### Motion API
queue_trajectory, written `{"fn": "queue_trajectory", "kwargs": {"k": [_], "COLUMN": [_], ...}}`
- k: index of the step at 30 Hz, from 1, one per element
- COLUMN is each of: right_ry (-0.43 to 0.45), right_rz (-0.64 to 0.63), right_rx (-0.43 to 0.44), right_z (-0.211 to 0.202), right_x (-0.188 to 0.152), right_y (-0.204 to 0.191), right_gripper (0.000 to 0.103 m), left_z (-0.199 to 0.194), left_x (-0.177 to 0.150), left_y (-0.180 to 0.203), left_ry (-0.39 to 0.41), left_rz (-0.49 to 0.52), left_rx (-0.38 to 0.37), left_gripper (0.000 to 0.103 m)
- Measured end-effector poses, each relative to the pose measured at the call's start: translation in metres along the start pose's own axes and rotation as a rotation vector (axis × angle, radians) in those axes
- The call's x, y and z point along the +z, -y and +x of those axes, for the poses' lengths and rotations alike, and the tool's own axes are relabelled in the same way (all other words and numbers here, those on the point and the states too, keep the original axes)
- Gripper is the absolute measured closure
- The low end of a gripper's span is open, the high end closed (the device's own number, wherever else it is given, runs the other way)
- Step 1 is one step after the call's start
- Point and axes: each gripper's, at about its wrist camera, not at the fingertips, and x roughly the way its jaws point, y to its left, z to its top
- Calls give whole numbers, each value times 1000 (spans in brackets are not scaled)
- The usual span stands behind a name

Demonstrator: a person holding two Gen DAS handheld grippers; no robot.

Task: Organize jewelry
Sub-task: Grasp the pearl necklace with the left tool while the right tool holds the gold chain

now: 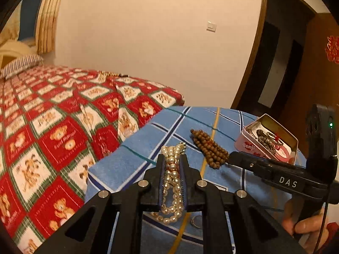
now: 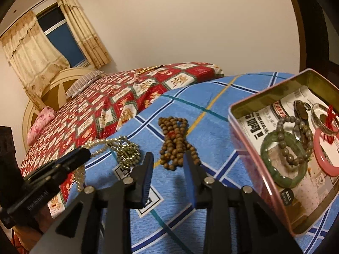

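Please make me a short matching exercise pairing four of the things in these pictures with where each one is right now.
Things:
1. pearl necklace
2. wooden bead string
3. green bangle
4. right hand-held gripper

Places or states:
A. inside the pink tin
B. open, holding nothing
C. clamped in the left hand-held gripper
D. loose on the blue cloth

Pairs: 1-C, 2-D, 3-A, 4-B

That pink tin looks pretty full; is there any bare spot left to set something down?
Inside the pink metal tin, the near-left corner beside the green jade bangle is bare paper. Its far right is crowded. The blue plaid cloth between the brown wooden bead strand and tin is free.
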Motion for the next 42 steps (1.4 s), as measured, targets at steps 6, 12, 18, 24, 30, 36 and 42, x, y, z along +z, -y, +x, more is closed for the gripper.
{"fn": "queue_trajectory", "kwargs": {"k": [6, 12, 18, 24, 30, 36, 42], "right_ry": [-34, -116, -204, -214, -191, -102, -78], "right_rz": [-59, -161, -196, -200, -118, -65, -76], "right_rx": [29, 43, 20, 2, 8, 29, 42], "right_z": [9, 38, 77, 80, 68, 42, 35], "right_x": [-1, -1, 4, 5, 4, 3, 3], "right_y": [-20, -51, -68, -65, -47, -34, -35], "right_gripper": [69, 66, 57, 83, 85, 85, 85], "left_z": [-4, -7, -12, -25, -27, -10, 15], "left_x": [-1, -3, -5, -8, -8, -12, -14], "left_y": [0, -11, -18, -35, -35, -7, 13], "left_ry": [3, -6, 4, 54, 60, -58, -184], "left_rz": [-5, -53, -64, -140, -150, -14, 72], "left_rx": [0, -10, 2, 19, 29, -13, -43], "left_gripper": [91, 91, 91, 103, 103, 100, 45]}}
